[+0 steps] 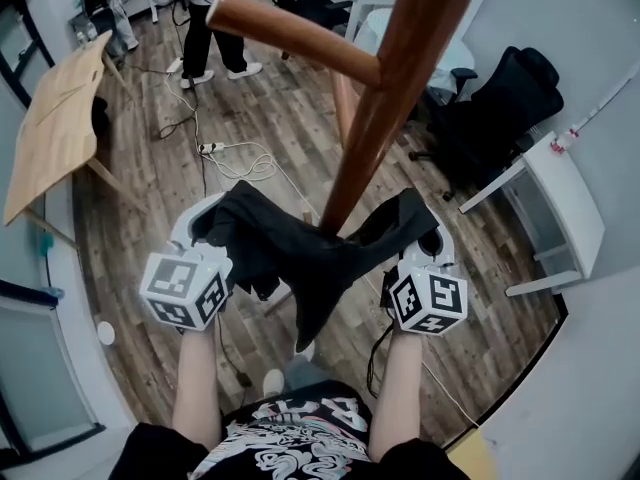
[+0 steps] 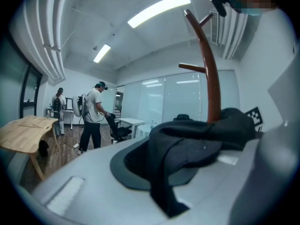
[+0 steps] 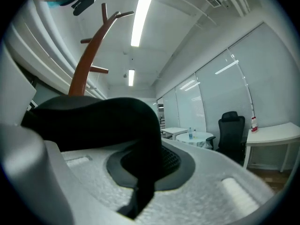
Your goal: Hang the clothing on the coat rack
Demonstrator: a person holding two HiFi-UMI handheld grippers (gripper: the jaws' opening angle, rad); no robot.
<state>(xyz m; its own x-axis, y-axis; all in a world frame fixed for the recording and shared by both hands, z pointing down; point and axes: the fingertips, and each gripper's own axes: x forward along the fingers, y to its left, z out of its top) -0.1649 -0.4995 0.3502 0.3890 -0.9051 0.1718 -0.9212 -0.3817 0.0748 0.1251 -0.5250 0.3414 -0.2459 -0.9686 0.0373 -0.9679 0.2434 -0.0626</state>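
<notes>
- The left gripper (image 1: 212,230) and the right gripper (image 1: 426,240) are held up side by side, near the person, with the rack (image 1: 398,88) between them.
- A black garment (image 1: 300,253) is stretched from one gripper to the other across the near side of the rack's brown pole.
- The garment's middle sags into a point that hangs down toward the floor (image 1: 290,138).
- The left gripper's jaws are closed narrow on the garment's left end. In the left gripper view the cloth lies over the dark pad and pinches down into the slot between the jaws.
- The right gripper's jaws are likewise closed on the right end. In its view a black fold crosses the pad and a strip of it drops into the gap.
- A peg (image 1: 292,32) juts left from the pole, well above the garment. The gripper views show more pegs higher up.
- From the head view I cannot tell whether the cloth touches the pole or only passes before it.
- A black chair (image 1: 500,108) stands to the right of the rack, and a white desk (image 1: 568,200) is just beside it at the right wall.
- A tilted wooden table (image 1: 55,128) stands at the far left.
- A white cable (image 1: 238,160) lies on the floor beyond the grippers.
- Two people (image 1: 205,23) stand at the far end of the room.
</notes>
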